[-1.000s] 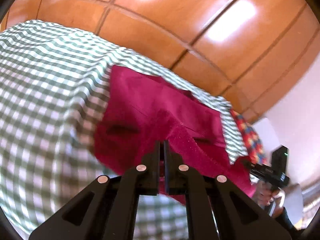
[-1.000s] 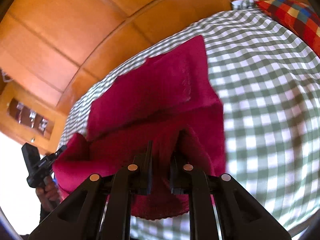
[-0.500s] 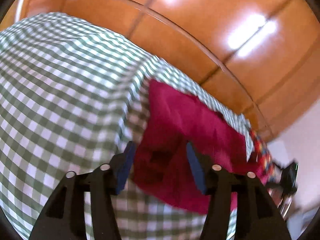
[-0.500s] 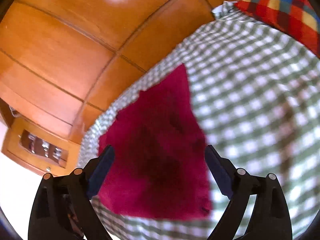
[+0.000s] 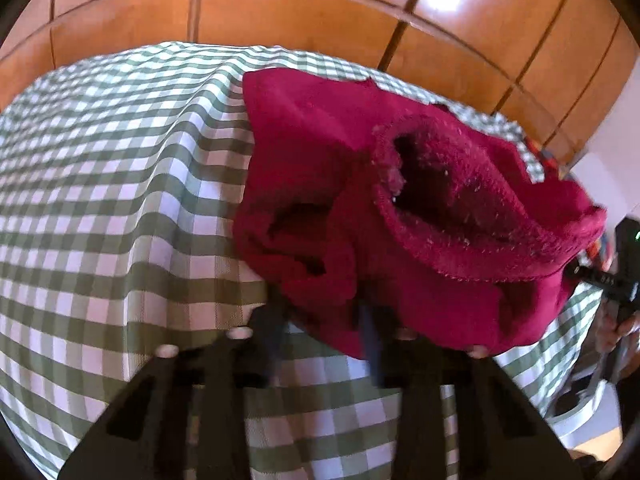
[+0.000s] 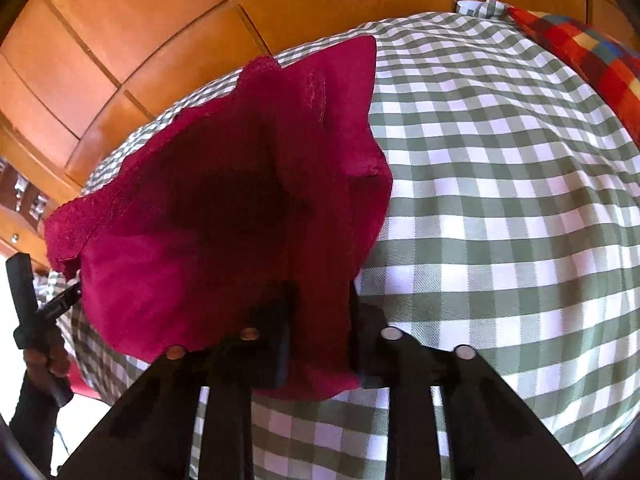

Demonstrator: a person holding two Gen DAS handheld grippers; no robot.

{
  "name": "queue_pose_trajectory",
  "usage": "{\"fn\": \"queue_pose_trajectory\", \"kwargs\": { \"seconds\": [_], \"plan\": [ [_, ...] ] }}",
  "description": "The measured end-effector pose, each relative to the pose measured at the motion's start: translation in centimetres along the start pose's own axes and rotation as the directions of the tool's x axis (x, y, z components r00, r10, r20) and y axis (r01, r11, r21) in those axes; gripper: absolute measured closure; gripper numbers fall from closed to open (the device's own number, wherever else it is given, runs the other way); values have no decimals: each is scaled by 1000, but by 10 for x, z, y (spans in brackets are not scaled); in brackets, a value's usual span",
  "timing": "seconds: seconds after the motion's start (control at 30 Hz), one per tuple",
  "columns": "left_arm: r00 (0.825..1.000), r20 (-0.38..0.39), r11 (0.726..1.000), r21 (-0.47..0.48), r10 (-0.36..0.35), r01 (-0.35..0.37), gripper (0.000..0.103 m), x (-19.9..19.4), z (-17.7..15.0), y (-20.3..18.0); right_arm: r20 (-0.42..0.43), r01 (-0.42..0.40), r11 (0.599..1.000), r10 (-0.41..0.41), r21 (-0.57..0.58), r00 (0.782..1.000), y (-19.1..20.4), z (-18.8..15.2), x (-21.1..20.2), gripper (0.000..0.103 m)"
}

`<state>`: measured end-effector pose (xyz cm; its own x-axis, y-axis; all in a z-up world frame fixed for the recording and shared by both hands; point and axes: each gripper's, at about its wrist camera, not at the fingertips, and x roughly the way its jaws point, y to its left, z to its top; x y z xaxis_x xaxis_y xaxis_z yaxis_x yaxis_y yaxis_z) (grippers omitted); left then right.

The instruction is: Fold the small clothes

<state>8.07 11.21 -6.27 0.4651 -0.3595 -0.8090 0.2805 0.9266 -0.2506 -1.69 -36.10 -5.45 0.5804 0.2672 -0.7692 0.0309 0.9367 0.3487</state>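
Observation:
A small dark red fleece garment [image 5: 344,184] lies bunched on the green-and-white checked cloth [image 5: 120,200]. My left gripper [image 5: 324,320] has its jaws around the garment's near left edge, with a gap between the fingers and fabric in it. My right gripper [image 6: 318,320] has its jaws around the near right edge of the same garment [image 6: 224,208], fabric draped between and over the fingers. The near edge is lifted and hangs between the two grippers. The fingertips are partly hidden by cloth.
The checked cloth [image 6: 500,208] covers the whole work surface. A red, blue and yellow checked cushion [image 6: 592,56] lies at the far right. Orange wooden panelling [image 5: 320,8] stands behind. The other handle [image 6: 28,304] shows at the left edge of the right wrist view.
Both grippers let go of the garment and opened wide half a second ago. Now both have closed in on its near edge again and the fabric is bunched and raised.

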Motion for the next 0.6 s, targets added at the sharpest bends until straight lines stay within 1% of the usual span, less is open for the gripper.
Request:
{"fn": "queue_pose_trajectory", "kwargs": {
  "seconds": [0.03,0.1,0.13,0.23,0.3,0.4,0.47,0.5,0.53,0.57,0.6],
  "plan": [
    [1000,2,1000,-1,-6,6,84,-2,-2,0,0,-2,1000,2,-1,1000,-1,-2,-4,86],
    [1000,0,999,-22,-29,29,86,-8,-7,3,-5,-7,1000,6,-13,1000,-2,-9,-15,88],
    [999,-3,998,-45,-53,53,87,-13,-11,7,-11,-9,1000,8,-18,1000,0,-11,-18,88],
    [992,-4,986,-104,-130,128,88,-29,-29,16,-47,-11,998,8,-54,999,1,-26,-33,88],
    [988,-16,983,-104,-151,149,88,-40,-46,13,-79,-5,997,-1,-81,997,3,-39,-42,88],
    [985,-48,982,-99,-164,158,88,-49,-72,6,-130,-11,994,-3,-106,991,-1,-59,-51,88],
    [988,-69,987,-89,-142,135,86,-56,-89,1,-147,-16,993,-1,-116,989,-1,-64,-55,88],
    [989,-73,990,-79,-125,120,85,-58,-94,-2,-142,-15,993,-1,-116,990,-1,-64,-58,88],
    [993,-71,994,-57,-96,92,78,-61,-97,-6,-135,-20,993,5,-113,991,-3,-62,-60,88],
    [996,-63,998,-37,-62,59,74,-63,-96,-10,-112,-19,993,7,-113,994,-3,-57,-63,84],
    [997,-57,999,-15,-46,45,74,-65,-93,-14,-84,-5,993,-5,-117,996,-3,-54,-65,76]
  ]
}}
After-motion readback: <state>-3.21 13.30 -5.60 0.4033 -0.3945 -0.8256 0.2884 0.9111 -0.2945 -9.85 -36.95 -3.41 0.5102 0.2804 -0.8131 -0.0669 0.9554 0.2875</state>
